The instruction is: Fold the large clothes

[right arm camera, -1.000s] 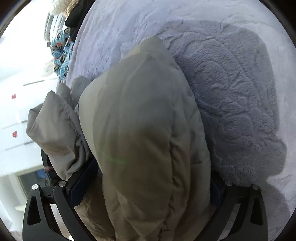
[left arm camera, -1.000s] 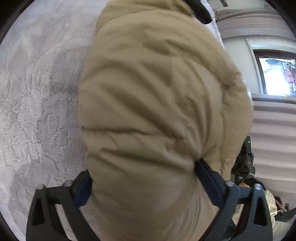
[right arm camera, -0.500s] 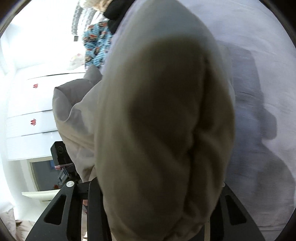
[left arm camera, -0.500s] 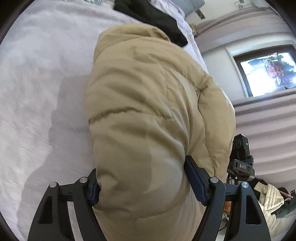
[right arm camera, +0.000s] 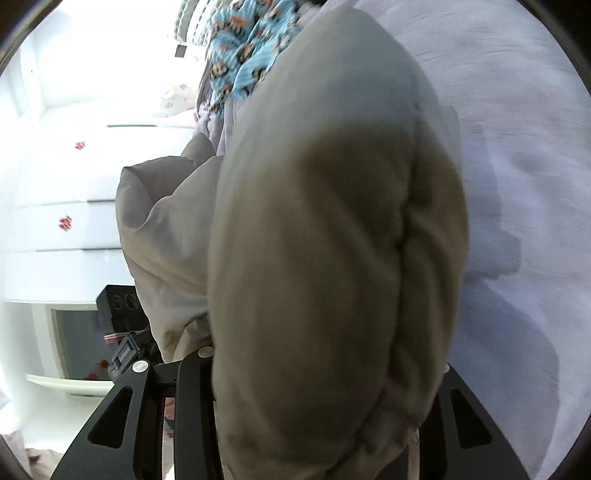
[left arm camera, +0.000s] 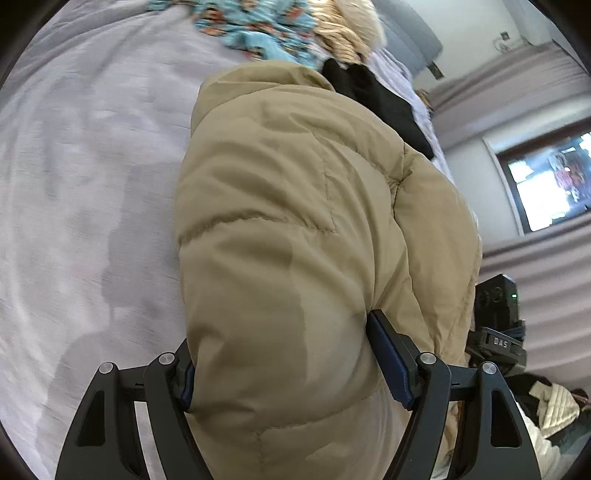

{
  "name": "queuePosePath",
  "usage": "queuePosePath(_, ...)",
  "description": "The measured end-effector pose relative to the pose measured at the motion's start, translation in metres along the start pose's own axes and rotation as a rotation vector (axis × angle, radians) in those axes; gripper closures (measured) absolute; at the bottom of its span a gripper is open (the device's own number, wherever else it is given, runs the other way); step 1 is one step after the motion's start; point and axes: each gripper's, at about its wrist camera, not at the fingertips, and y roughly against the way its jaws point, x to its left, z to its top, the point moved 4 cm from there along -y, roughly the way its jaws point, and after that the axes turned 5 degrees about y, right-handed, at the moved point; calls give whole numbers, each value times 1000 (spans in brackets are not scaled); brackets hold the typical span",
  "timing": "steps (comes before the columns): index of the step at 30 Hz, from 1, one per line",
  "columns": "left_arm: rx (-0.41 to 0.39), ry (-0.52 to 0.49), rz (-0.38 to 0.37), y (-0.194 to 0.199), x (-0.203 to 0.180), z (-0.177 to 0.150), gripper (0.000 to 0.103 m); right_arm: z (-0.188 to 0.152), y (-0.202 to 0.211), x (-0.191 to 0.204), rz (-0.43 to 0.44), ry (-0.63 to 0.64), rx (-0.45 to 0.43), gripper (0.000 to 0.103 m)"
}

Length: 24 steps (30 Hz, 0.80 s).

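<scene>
A beige puffer jacket (left arm camera: 295,229) fills the left wrist view. My left gripper (left arm camera: 291,354) is shut on a thick fold of it, and its blue pads (left arm camera: 388,358) press into the padding. The same jacket (right arm camera: 332,240) fills the right wrist view. My right gripper (right arm camera: 325,376) is shut on another fold; its fingertips are buried in the cloth. The jacket hangs lifted above the pale lilac bed cover (left arm camera: 81,177), casting a shadow on it.
A blue patterned garment (left arm camera: 255,26), a tan fur piece (left arm camera: 347,33) and a black garment (left arm camera: 384,103) lie at the far end of the bed. A screen (left arm camera: 550,184) and curtains are at right. White drawers (right arm camera: 66,184) stand left in the right wrist view.
Both grippers have lifted the jacket higher off the bed and tilted up. More of the far bed, the other clothes and the room now show.
</scene>
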Motion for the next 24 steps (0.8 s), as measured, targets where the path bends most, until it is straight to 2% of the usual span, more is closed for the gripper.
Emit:
queuePosePath(3, -5, 26, 27, -7, 33, 10, 26, 7, -31, 11, -41, 7, 15, 59)
queuePosePath(5, 11, 39, 48, -21, 50, 11, 25, 16, -51, 11, -107, 6, 34, 57)
queuePosePath(9, 9, 29, 86, -25, 56, 7, 23, 24, -65, 1, -235, -66, 76, 54)
queuePosePath(11, -34, -4, 141, -14, 42, 6, 23, 22, -57, 5, -278, -68, 77, 45)
queuePosePath(14, -118, -56, 166, 15, 24, 15, 23, 17, -27, 16, -369, -29, 26, 44)
queuePosePath(16, -172, -95, 164, 31, 13, 26, 23, 13, -2, 34, -421, 9, -53, 47)
queuePosePath(17, -191, -116, 165, 34, 4, 34, 23, 17, 15, 42, -409, 35, -93, 68)
queuePosePath(18, -203, -140, 168, 32, -5, 44, 23, 7, 26, 42, -390, 50, -103, 78)
queuePosePath(19, -209, -167, 184, 25, -14, 54, 23, 5, 27, 57, -362, 76, -105, 85)
queuePosePath(20, -207, -185, 193, 24, -10, 55, 23, 2, 21, 71, -347, 91, -105, 85)
queuePosePath(22, -176, -217, 216, -7, -27, 63, 23, -14, 18, 91, -271, 152, -78, 85)
queuePosePath(24, -156, -251, 271, -35, -37, 66, 23, -34, -1, 111, -231, 211, -5, 85)
